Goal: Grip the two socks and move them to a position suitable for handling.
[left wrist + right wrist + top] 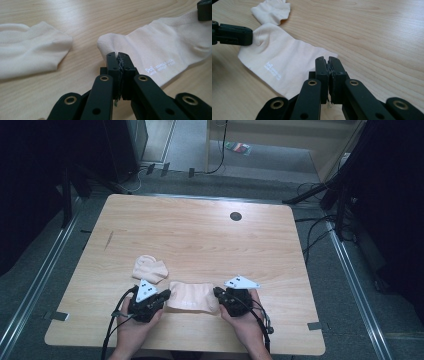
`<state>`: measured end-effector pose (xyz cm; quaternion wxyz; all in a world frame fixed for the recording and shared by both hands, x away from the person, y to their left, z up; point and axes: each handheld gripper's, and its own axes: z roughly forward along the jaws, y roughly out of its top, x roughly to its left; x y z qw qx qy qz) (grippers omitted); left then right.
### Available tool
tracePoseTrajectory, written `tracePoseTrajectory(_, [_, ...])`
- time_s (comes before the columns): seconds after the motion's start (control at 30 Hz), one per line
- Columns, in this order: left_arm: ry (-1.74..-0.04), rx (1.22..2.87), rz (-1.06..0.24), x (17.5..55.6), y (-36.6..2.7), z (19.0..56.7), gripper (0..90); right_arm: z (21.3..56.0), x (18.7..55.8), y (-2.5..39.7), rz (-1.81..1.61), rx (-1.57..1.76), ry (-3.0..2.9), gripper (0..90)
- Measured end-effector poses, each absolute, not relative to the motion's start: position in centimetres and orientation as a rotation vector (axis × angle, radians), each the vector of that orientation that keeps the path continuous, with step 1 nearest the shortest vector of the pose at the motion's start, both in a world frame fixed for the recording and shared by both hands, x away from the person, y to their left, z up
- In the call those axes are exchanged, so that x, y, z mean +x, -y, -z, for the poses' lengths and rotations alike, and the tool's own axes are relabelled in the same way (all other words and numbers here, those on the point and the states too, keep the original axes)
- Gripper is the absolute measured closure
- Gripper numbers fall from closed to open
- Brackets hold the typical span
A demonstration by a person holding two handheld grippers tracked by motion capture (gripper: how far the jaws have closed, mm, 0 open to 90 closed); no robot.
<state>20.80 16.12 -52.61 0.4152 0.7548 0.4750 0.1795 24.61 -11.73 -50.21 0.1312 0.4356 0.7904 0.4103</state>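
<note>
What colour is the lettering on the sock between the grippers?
White, printed on the cream sock; clearest in the left gripper view.

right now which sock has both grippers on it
The flat sock with white print, stretched between the left gripper and right gripper; the bunched sock lies apart.

Only a second sock lies nearby; far tabletop open.

The white print on the flat sock is too small to read. Whether the left tongs and right tongs pinch its cloth cannot be told. The crumpled sock runs off the left gripper view's edge. The small coloured item on the floor is unidentifiable.
</note>
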Motion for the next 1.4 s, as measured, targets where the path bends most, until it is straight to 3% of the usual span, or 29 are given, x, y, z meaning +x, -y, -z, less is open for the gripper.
tracePoseTrajectory(0.23, [-1.205,1.928,-0.445,18.8,-15.6,53.6,89.1,51.2,22.8,12.8,-1.146,1.259,-2.317,88.1])
tracePoseTrajectory(0.63, [-1.238,1.937,-0.459,18.7,-15.6,54.4,88.9,52.7,23.4,13.7,-1.041,1.294,-2.325,88.4])
tracePoseTrajectory(0.73, [-1.230,1.927,-0.447,18.7,-15.4,54.4,70.1,52.6,23.2,13.9,-1.127,1.305,-2.329,76.4])
tracePoseTrajectory(0.87, [-1.233,1.852,-0.442,18.8,-15.9,54.1,61.9,52.2,23.1,14.4,-1.171,1.310,-2.294,75.2])
tracePoseTrajectory(0.97, [-1.234,1.810,-0.452,19.0,-16.4,53.9,67.6,51.9,22.9,14.5,-1.201,1.319,-2.276,80.0])
tracePoseTrajectory(1.0, [-1.240,1.801,-0.448,19.1,-16.5,53.9,73.3,51.9,22.8,14.2,-1.197,1.304,-2.281,82.2])
tracePoseTrajectory(1.1, [-1.247,1.806,-0.419,19.5,-16.7,54.2,76.4,52.2,22.6,13.4,-1.194,1.272,-2.322,82.8])
tracePoseTrajectory(1.23, [-1.233,1.819,-0.420,19.7,-16.3,54.4,75.7,52.6,22.4,12.5,-1.168,1.246,-2.367,82.9])
tracePoseTrajectory(1.4, [-1.232,1.792,-0.426,19.8,-17.3,54.0,66.7,52.5,22.5,12.5,-1.197,1.246,-2.340,76.6])
